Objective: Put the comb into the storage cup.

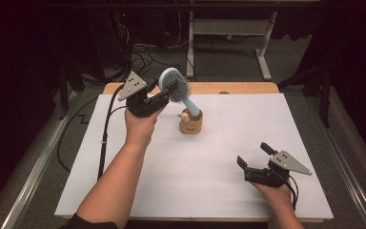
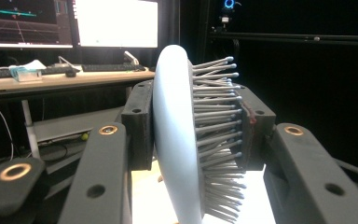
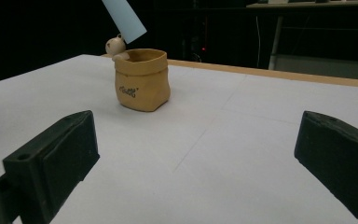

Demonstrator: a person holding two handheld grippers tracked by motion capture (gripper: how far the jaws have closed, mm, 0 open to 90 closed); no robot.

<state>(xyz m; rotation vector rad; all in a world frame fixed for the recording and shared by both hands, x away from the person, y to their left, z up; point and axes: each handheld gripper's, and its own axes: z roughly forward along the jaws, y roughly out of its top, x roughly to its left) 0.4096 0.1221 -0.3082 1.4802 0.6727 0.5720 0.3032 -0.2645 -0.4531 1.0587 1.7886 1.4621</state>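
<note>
Hairbrush (image 1: 175, 86) in pale blue hangs above the far-left part of the white table (image 1: 195, 157), pinched at its head by the left gripper (image 1: 164, 93). Its long axis slants: the bristled head is up and to the left, and the handle runs down and to the right, its end at the mouth of a small tan pouch-shaped holder (image 1: 190, 123). The bristles point to the right and somewhat toward the near side in the high view.

In the left gripper view the jaws are closed on the brush head (image 2: 177, 140), one pad against its smooth back and the other pressing into the grey bristles (image 2: 214, 126), so the brush stands edge-on between them. Behind it are monitors (image 2: 70, 21) and a keyboard (image 2: 112, 67) on a desk.

The tan holder stands upright on the table, far of centre and a little left, with dark lettering on its side in the right gripper view (image 3: 142, 79). A small cream figure (image 3: 115, 45) sits at its far-left rim. The blue handle (image 3: 123, 18) slants down from the upper left to just above that rim; whether it touches cannot be told.

The right gripper (image 1: 255, 160) rests low over the near-right part of the table, well apart from the holder, its jaws spread wide with nothing between them, pointing toward the far left.
</note>
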